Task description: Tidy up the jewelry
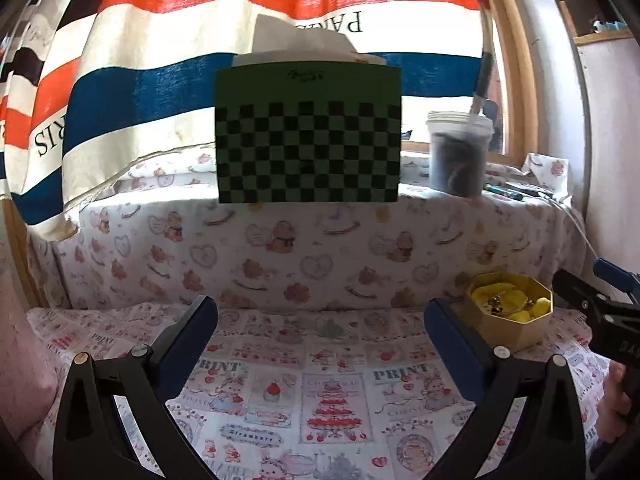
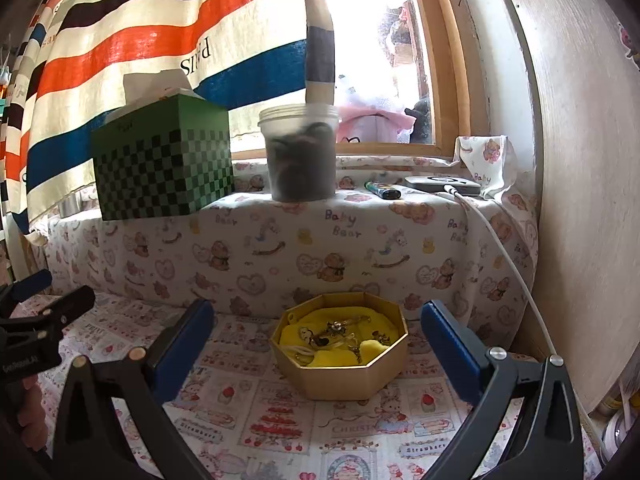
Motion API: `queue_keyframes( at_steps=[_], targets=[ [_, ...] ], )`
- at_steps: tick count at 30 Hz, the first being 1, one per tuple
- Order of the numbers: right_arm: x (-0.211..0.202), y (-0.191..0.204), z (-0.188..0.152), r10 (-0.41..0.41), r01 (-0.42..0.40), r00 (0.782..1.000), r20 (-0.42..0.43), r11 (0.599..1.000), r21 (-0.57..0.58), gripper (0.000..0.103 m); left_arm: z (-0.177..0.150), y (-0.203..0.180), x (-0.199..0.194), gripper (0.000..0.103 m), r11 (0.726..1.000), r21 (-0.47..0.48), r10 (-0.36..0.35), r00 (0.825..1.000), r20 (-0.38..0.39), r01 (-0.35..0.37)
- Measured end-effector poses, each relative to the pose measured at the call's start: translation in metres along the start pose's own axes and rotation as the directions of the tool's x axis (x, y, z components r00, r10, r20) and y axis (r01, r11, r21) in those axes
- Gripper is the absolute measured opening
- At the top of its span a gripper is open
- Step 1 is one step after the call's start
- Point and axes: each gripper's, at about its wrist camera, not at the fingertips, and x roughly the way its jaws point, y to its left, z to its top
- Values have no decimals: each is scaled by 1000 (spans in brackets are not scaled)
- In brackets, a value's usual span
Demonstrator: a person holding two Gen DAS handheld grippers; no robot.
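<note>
From the left wrist view, the left gripper [image 1: 320, 332] hovers over the patterned counter [image 1: 304, 380] with its jaws spread wide and nothing between them. The octagonal jewelry box [image 1: 510, 312] sits just beyond the right-hand jaw, lid off, small gold pieces lying on its yellow lining. The right gripper [image 1: 600, 304] shows at the far right edge (only partly in frame). Straight ahead, on the raised ledge, stand a green checkered tissue box [image 1: 308, 136] and a plastic tub [image 1: 458, 152].

From the right wrist view, the right gripper [image 2: 316, 334] is likewise wide open and empty. The jewelry box [image 2: 340, 364] sits ahead between the jaws, untouched by either, with the jewelry [image 2: 336, 336] tangled on the yellow padding. The left gripper [image 2: 44, 320] appears at the left edge.
</note>
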Motion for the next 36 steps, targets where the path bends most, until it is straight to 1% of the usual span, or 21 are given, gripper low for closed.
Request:
queue_keyframes(
  at_steps=[1,4,7,9,11,14,17,22,28,36],
  targets=[
    [0,0,0,0,0,1000,2,1000,-3,103,0,0,-1,102,1000,0,12,1000,7,-12],
    [-2,2,0,-1,1,1000,8,1000,-11,103,0,-3,-3,102,1000,12,7,1000,13,-7],
    [-2,3,0,1,-1,1000,9,1000,-19,103,0,-1,-2,102,1000,4,8,1000,6,-8],
    [-2,3,0,1,-1,1000,10,1000,-20,103,0,-1,-3,102,1000,3,22,1000,10,-22],
    [-1,3,0,4,-4,1000,9,1000,-21,103,1,-1,-4,102,1000,3,16,1000,14,-16],
    [-1,4,0,2,-2,1000,5,1000,-22,103,0,-3,-1,103,1000,14,-8,1000,-8,8],
    [-1,3,0,-1,1,1000,5,1000,-19,103,0,-2,-4,103,1000,11,-1,1000,7,1],
    [-1,4,0,-3,3,1000,1,1000,-20,103,0,-2,-3,103,1000,11,-3,1000,-3,3],
    [0,4,-1,-2,2,1000,-1,1000,-26,103,0,-1,0,103,1000,4,26,1000,-7,-26],
    [0,4,0,2,-2,1000,-1,1000,-27,103,0,0,-3,103,999,1,33,999,-5,-33]
  ],
)
